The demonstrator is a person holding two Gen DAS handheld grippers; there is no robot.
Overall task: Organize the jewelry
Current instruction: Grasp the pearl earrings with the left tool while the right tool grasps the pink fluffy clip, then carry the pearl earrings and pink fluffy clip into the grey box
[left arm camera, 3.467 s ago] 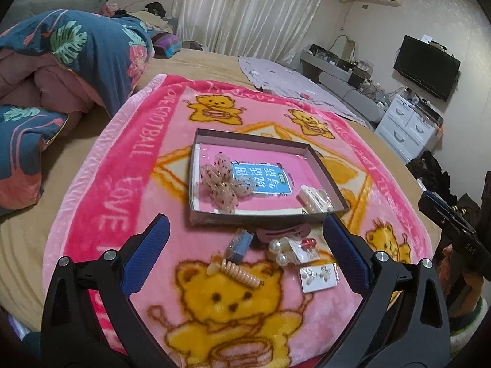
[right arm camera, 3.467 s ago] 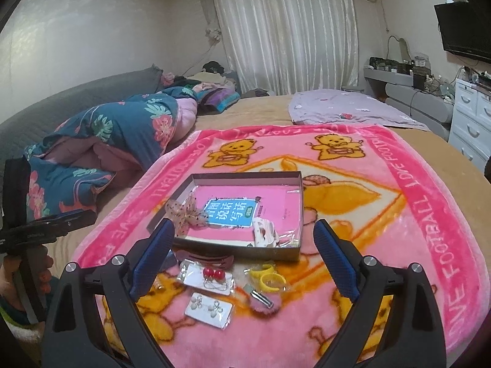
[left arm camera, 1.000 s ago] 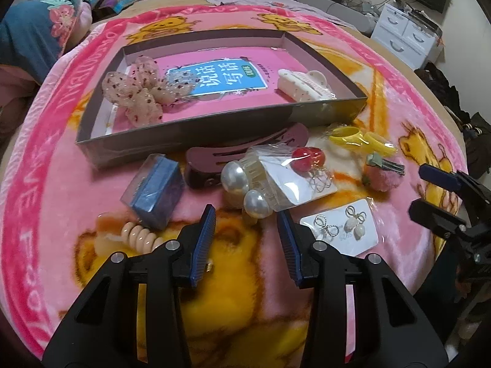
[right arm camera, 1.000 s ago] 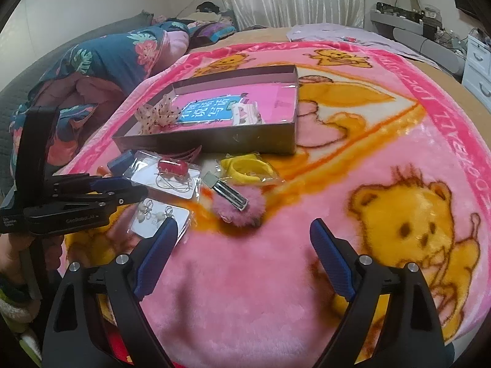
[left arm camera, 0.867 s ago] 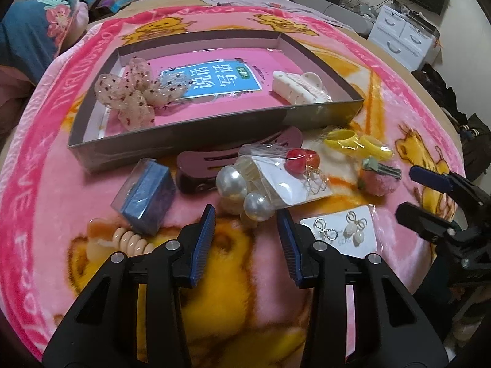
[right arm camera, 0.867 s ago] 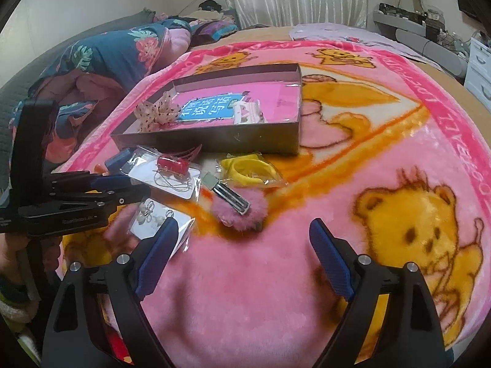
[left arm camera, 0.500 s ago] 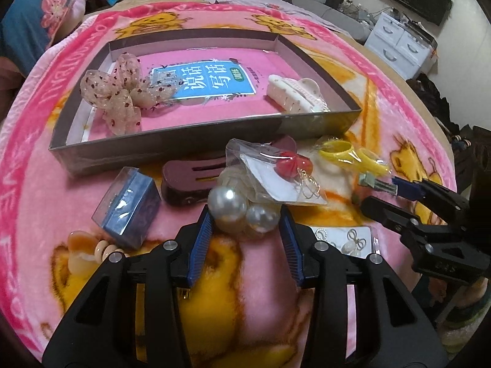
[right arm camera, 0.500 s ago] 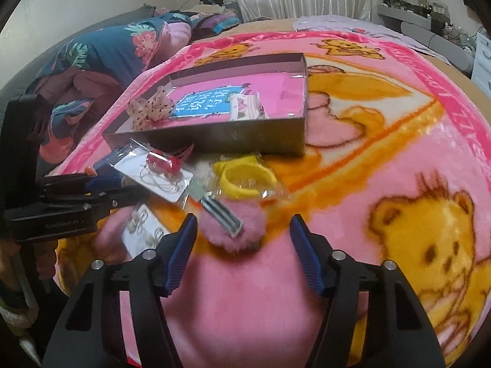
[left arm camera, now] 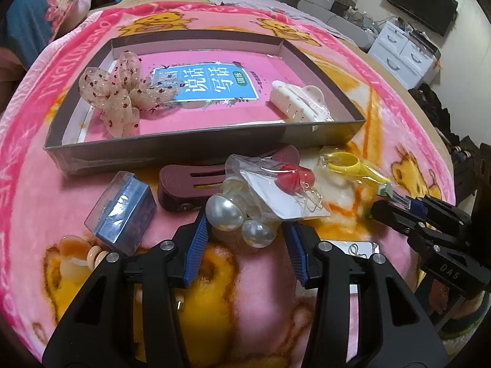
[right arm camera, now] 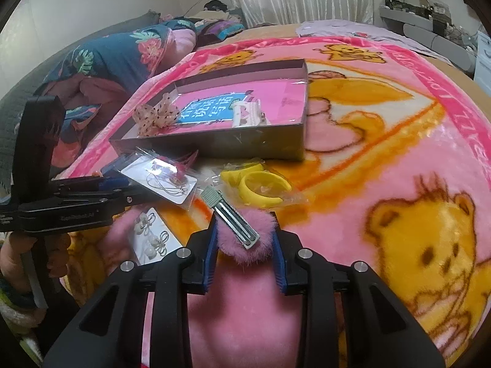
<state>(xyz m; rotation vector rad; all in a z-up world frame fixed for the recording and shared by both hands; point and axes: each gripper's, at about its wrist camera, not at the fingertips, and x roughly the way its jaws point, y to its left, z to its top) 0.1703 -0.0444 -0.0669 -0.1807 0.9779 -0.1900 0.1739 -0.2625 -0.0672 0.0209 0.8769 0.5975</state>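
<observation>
Jewelry pieces scattered on pink bear-print blanket (left arm camera: 36, 184) on bed, just near of shallow grey tray (left arm camera: 190, 150).

Inside tray: pink booklet with blue label (left arm camera: 205, 84) lying flat, sheer dotted bow (left arm camera: 122, 98) at left end, white claw clip (left arm camera: 296, 104) at right end.

Near of tray, left to right: clear box with blue insert (left arm camera: 122, 211), maroon hair clip (left arm camera: 190, 187), pearl hair clip (left arm camera: 233, 217), bagged card of red ball earrings (left arm camera: 291, 184), bagged yellow rings (left arm camera: 346, 165).

Left gripper (left arm camera: 245, 239) part closed, blue pads either side of pearl hair clip, touching or nearly so; firm hold not certain.

Right gripper (right arm camera: 244, 251) narrowed around pink pompom hair clip (right arm camera: 245, 239), pads pressing into fur, metal clip bar on top pointing far-left.

Bagged card of small pearl earrings (right arm camera: 153, 236) flat on blanket, left of pompom, near of red earring card.
</observation>
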